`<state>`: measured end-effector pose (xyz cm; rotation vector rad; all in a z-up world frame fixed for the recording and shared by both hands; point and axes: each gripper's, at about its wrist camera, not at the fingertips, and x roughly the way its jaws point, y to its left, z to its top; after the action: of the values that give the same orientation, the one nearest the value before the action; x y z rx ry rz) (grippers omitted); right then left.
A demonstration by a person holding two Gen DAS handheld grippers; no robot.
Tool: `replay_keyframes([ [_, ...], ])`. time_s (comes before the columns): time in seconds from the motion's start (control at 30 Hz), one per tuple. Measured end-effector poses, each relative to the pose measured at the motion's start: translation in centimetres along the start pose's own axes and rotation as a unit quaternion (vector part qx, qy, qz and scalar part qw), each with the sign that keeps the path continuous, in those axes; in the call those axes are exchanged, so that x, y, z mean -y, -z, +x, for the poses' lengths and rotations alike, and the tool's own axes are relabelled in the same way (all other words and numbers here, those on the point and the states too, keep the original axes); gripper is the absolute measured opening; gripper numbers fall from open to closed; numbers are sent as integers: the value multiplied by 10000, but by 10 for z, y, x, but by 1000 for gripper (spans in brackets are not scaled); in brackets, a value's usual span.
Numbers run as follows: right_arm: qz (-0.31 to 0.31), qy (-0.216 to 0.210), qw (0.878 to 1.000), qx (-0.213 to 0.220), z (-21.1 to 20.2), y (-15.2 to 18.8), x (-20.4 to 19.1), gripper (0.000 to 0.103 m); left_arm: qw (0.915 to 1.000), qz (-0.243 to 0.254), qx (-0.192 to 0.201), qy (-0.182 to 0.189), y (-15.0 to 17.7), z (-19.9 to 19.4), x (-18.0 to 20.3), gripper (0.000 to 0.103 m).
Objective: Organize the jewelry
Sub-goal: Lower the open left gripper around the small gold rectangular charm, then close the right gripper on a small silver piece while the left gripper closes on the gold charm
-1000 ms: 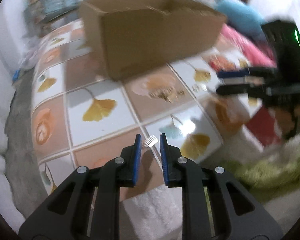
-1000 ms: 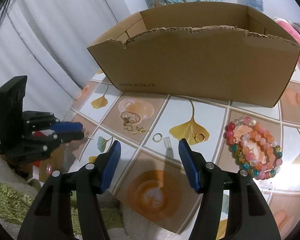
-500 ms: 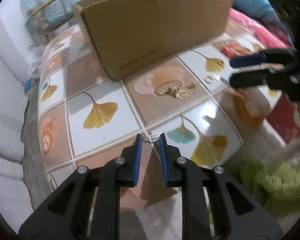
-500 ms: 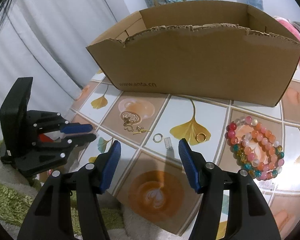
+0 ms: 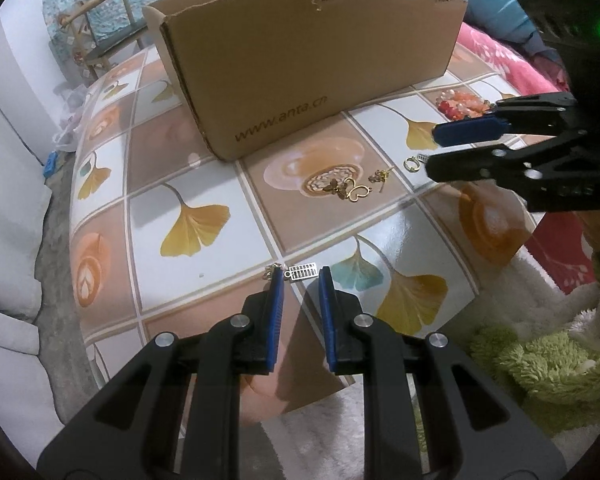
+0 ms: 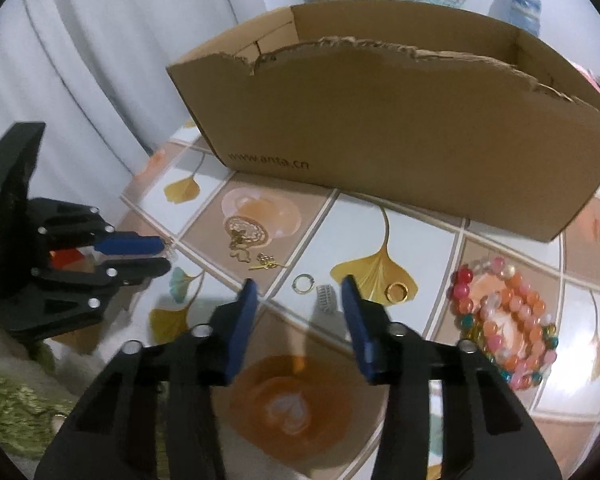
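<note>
My left gripper point(image 5: 300, 278) is shut on a small silver grid-shaped earring point(image 5: 302, 271), which spans the gap between its blue pads just above the tiled table point(image 5: 188, 184). My right gripper point(image 6: 298, 290) hovers low over a second silver charm point(image 6: 326, 298) lying between its fingers. Its jaws are closing and the pads point(image 6: 244, 312) stand clear of the charm. A thin ring point(image 6: 303, 283) lies just left of that charm and a gold ring point(image 6: 398, 292) to its right. The open cardboard box point(image 6: 380, 132) stands behind.
Gold pendants point(image 5: 350, 190) lie on the tile in front of the box. Stacked beaded bracelets point(image 6: 504, 320) sit right of the right gripper. The other gripper point(image 6: 165, 256) shows at the left. A green fluffy rug point(image 5: 540, 360) lies below the table edge.
The right jaws have narrowed around the silver charm on the table, and that gripper has dipped closer to it. The left gripper keeps its earring and has barely shifted.
</note>
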<state>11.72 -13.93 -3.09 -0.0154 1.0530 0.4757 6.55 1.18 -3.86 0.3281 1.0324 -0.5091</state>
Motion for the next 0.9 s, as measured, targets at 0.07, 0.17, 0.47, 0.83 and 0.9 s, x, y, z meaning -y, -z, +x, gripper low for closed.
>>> replay_keyframes([
  [0.07, -41, 30, 10000, -32, 0, 0, 1, 26, 10000, 9, 3, -3, 0, 0, 0, 17],
  [0.17, -116, 153, 9998, -83, 0, 1, 2, 23, 10000, -8, 0, 6, 0, 0, 0, 17],
  [0.47, -317, 473, 9979, -293, 12, 1, -1, 14, 10000, -38, 13, 36, 1, 0, -1, 17],
  [0.83, -352, 443, 9976, -392, 21, -3, -7, 5, 10000, -22, 60, 69, 1, -1, -1, 17],
  [0.9, -261, 411, 9981, -383, 20, -3, -4, 5, 9999, 5, 116, 102, 1, -4, 0, 17],
])
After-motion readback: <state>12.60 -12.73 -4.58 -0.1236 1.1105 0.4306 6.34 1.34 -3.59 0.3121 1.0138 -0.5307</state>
